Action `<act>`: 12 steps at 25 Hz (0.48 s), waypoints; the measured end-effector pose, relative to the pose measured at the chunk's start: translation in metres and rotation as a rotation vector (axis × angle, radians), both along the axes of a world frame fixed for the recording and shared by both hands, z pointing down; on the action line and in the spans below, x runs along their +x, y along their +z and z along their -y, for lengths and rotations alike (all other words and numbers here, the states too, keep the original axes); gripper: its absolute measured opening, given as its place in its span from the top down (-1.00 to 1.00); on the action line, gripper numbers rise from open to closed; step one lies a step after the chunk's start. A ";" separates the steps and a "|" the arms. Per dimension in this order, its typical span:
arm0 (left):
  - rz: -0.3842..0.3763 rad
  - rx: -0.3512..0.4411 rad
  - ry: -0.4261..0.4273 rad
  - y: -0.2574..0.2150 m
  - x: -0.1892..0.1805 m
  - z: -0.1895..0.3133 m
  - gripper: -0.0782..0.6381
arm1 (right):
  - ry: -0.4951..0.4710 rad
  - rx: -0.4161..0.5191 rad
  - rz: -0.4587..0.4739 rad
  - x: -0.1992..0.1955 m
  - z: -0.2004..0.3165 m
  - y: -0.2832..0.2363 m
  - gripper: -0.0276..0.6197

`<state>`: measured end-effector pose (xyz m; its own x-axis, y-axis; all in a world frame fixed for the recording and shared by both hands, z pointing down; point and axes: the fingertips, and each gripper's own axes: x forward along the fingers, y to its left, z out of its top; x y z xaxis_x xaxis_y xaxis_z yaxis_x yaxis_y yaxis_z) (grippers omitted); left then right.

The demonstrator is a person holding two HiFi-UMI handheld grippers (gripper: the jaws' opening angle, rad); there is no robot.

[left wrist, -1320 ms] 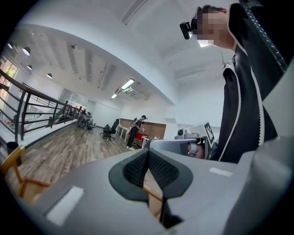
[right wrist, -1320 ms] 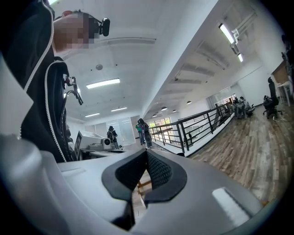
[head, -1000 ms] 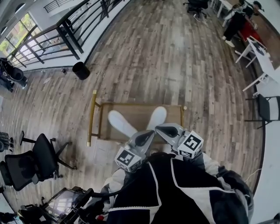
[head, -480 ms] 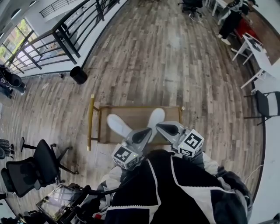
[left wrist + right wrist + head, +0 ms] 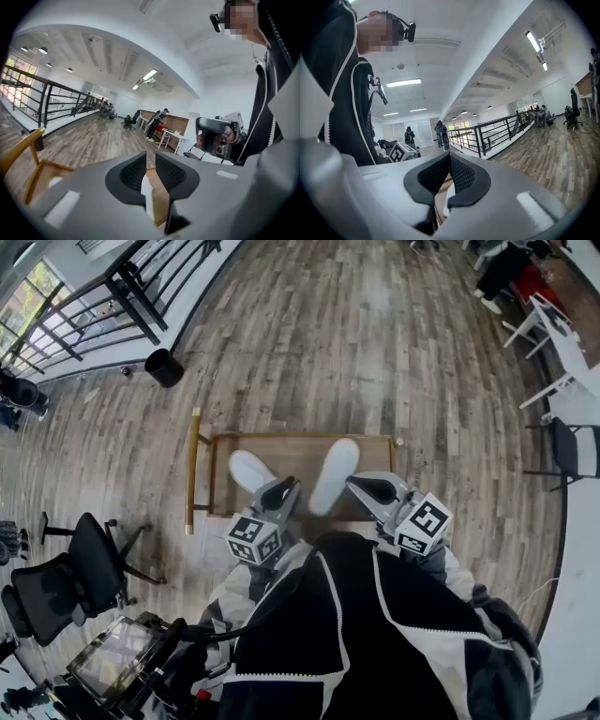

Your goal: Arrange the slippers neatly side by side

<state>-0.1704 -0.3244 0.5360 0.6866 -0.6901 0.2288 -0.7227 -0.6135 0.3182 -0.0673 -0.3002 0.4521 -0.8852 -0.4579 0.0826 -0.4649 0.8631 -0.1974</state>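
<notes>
Opening just now, left tongs [image 5: 279, 491] stand slightly apart, nothing pinched, over heel of left slipper [image 5: 248, 470] at near edge of table [image 5: 286, 451]; right tongs [image 5: 362, 487] shut, empty, beside right slipper [image 5: 336, 474]. Slippers white, splayed, probably soft, light, floppy; pinch heel rim. Table top smooth wood

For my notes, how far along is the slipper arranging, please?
Done: the left slipper and right slipper both lie on the wooden table. In hand: nothing; the left gripper, by the left slipper's heel, has just been opening its jaws, nothing clamped between them; the right gripper is shut and empty. Left: the slippers splay in a V and need aligning.
</notes>
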 end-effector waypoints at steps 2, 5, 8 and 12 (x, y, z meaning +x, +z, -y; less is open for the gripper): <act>0.008 -0.088 -0.090 0.027 -0.024 0.008 0.56 | 0.000 -0.018 -0.006 0.001 -0.005 0.003 0.90; -0.012 -0.247 -0.246 0.075 -0.068 0.025 0.40 | 0.000 -0.030 -0.017 0.000 -0.008 0.005 0.90; 0.042 -0.390 -0.351 0.129 -0.106 0.035 0.33 | -0.006 -0.034 -0.021 -0.002 -0.014 0.007 0.90; 0.174 -0.508 -0.381 0.182 -0.129 0.043 0.21 | 0.016 -0.047 -0.035 0.006 -0.021 0.011 0.90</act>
